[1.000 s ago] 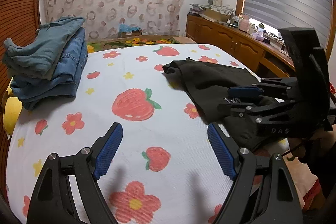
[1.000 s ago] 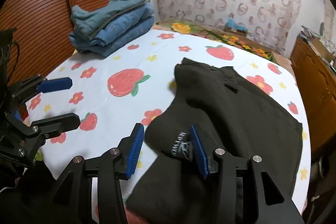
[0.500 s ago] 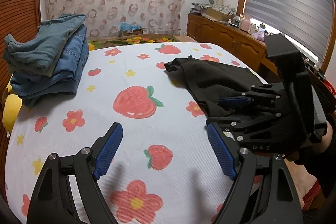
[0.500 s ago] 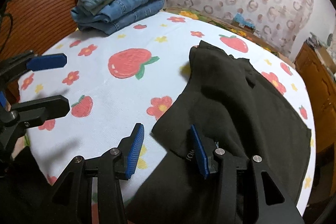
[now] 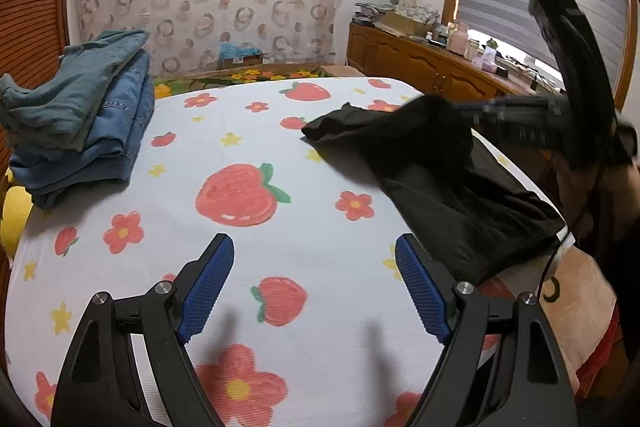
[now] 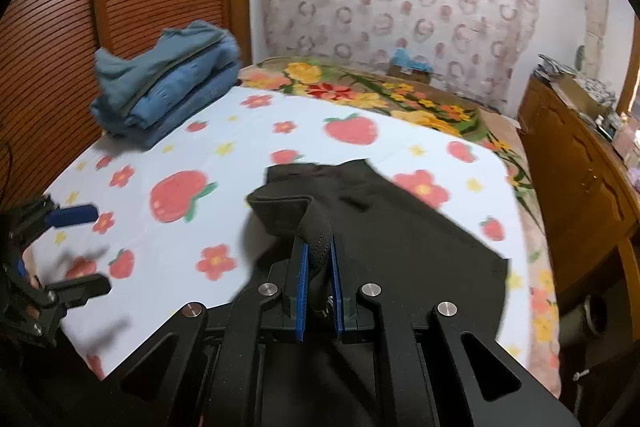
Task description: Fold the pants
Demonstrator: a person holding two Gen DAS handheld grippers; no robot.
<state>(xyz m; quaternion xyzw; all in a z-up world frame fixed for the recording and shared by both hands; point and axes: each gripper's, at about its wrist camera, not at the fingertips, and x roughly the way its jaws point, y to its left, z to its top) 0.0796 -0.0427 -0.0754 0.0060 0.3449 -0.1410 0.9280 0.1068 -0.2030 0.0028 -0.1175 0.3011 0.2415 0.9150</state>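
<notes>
Black pants (image 5: 448, 179) lie on the right side of the strawberry-print bed, part hanging over the right edge. In the right wrist view my right gripper (image 6: 319, 259) is shut on a fold of the black pants (image 6: 400, 239) and holds it lifted above the bed. The right gripper (image 5: 480, 111) shows blurred in the left wrist view, raised at the pants' upper edge. My left gripper (image 5: 314, 287) is open and empty, low over the bed's near side, left of the pants. It also shows at the left edge of the right wrist view (image 6: 80, 247).
A stack of folded blue jeans (image 5: 80, 123) sits at the bed's far left corner, also in the right wrist view (image 6: 168, 91). A wooden dresser (image 5: 432, 67) with clutter stands along the right wall. A flowered blanket (image 6: 380, 95) lies beyond the bed.
My right gripper has shut on the black pants and lifted the fabric up and away from the near edge. The left gripper stays open, nearly still.
</notes>
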